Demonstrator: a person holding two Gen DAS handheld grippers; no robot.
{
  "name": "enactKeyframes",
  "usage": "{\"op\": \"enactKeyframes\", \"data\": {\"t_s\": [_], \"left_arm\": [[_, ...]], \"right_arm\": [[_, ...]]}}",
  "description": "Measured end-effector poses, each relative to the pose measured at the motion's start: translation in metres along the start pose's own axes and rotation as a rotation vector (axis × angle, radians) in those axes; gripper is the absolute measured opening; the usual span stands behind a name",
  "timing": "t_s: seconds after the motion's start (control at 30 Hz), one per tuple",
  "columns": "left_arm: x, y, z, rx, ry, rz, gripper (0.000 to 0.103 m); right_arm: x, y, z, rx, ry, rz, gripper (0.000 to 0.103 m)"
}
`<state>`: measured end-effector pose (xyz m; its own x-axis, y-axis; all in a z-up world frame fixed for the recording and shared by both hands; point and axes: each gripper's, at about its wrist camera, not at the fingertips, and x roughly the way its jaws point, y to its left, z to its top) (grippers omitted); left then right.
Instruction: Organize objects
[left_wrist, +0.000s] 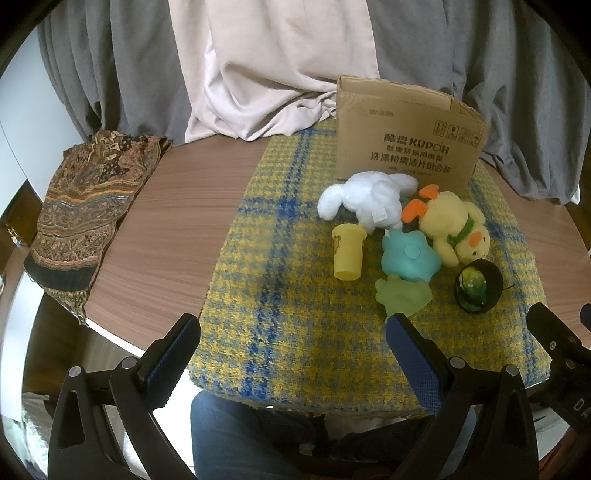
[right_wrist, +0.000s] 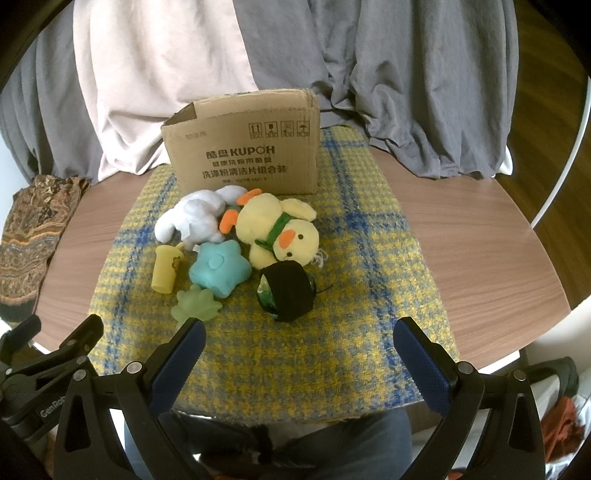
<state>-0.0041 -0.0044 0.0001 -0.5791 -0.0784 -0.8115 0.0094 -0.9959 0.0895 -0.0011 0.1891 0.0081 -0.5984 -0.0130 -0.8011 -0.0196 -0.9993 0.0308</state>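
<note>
A cardboard box (left_wrist: 406, 136) (right_wrist: 247, 155) stands open-topped at the back of a yellow and blue woven mat (left_wrist: 295, 332) (right_wrist: 332, 314). In front of it lie a white plush (left_wrist: 369, 199) (right_wrist: 195, 218), a yellow duck plush (left_wrist: 454, 225) (right_wrist: 277, 229), a teal star toy (left_wrist: 410, 258) (right_wrist: 219, 267), a yellow cup (left_wrist: 348, 255) (right_wrist: 166, 269), a pale green frog toy (left_wrist: 404, 295) (right_wrist: 195, 304) and a black and green ball (left_wrist: 478, 290) (right_wrist: 288, 291). My left gripper (left_wrist: 291, 332) is open near the mat's front edge, holding nothing. My right gripper (right_wrist: 299, 336) is open just short of the ball.
The mat lies on a round wooden table (left_wrist: 177, 221) (right_wrist: 480, 240). A patterned brown cloth (left_wrist: 85, 214) (right_wrist: 33, 232) hangs over the table's left edge. Grey and pale curtains (left_wrist: 258, 74) (right_wrist: 406, 92) hang behind. A person's legs in jeans (left_wrist: 236, 435) show below the front edge.
</note>
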Motion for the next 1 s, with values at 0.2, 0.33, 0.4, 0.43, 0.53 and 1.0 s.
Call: {"op": "enactKeyframes", "data": {"t_s": [0.2, 0.33, 0.4, 0.43, 0.53, 1.0], "left_arm": [[0.0009, -0.0001, -0.0009, -0.001, 0.001, -0.001, 0.102], [0.0017, 0.0004, -0.0021, -0.001, 0.002, 0.000, 0.102], [0.0026, 0.0010, -0.0031, -0.002, 0.003, 0.002, 0.102], [0.0032, 0.0013, -0.0032, -0.002, 0.004, 0.003, 0.102], [0.0041, 0.0020, -0.0034, -0.067, 0.013, 0.067, 0.102], [0.0050, 0.0022, -0.0037, -0.075, 0.016, 0.076, 0.102]], "right_arm": [[0.0013, -0.0004, -0.0007, 0.000, 0.002, 0.000, 0.102], [0.0020, -0.0002, -0.0010, 0.001, 0.003, -0.001, 0.102], [0.0031, -0.0008, -0.0020, 0.001, 0.005, -0.001, 0.102], [0.0046, -0.0008, -0.0025, 0.002, 0.007, -0.001, 0.102], [0.0050, -0.0007, -0.0022, 0.001, 0.007, 0.000, 0.102], [0.0073, -0.0013, -0.0032, 0.001, 0.013, 0.002, 0.102]]}}
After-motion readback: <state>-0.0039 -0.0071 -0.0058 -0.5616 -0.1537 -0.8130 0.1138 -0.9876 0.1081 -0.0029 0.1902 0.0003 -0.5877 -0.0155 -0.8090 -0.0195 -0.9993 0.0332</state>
